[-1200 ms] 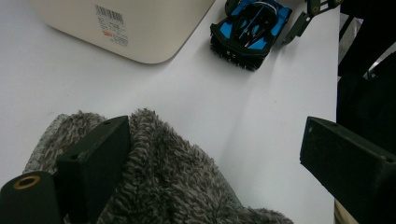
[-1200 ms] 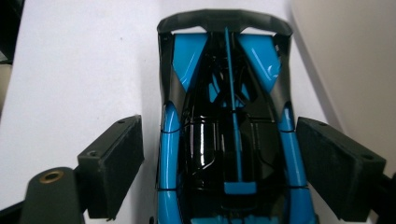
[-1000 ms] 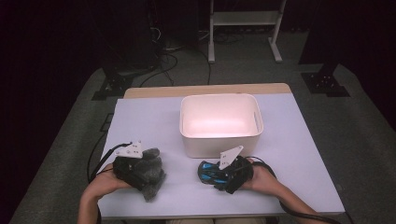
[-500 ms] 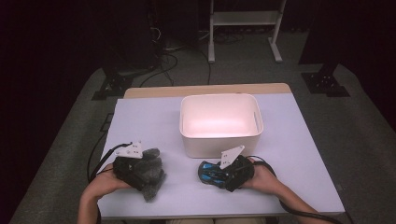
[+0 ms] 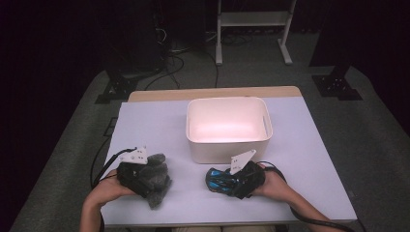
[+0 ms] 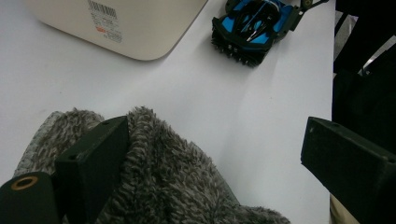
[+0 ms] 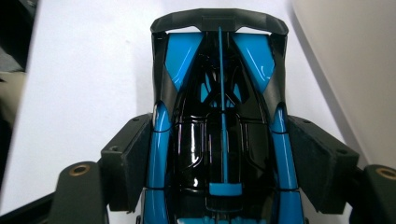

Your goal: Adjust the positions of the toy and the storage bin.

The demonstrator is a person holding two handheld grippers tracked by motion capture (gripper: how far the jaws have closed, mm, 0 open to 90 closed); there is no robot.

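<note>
A white rectangular plastic tub (image 5: 228,128) is seen at the table's centre, at about twelve o'clock from both hands, with nothing between it and them. At about seven o'clock on the pale lilac tabletop (image 5: 159,121) a grey fuzzy cloth bundle (image 5: 155,178) is found under the left gripper (image 5: 145,176); its jaws are spread wide, one pad resting on the fleece and the other well clear over bare table. At about five o'clock a blue and black toy racing car (image 5: 220,180) lies just in front of the tub, and it is clamped at both flanks by the right gripper (image 5: 237,180), whose jaws have just been closing onto it. A wooden table edge (image 5: 212,93) is seen at the far side, grey carpet (image 5: 367,125) all around, and a white metal stand (image 5: 254,21) in the dark room at twelve o'clock. Compared with a second before, both hands and both things are seen in unchanged places.
</note>
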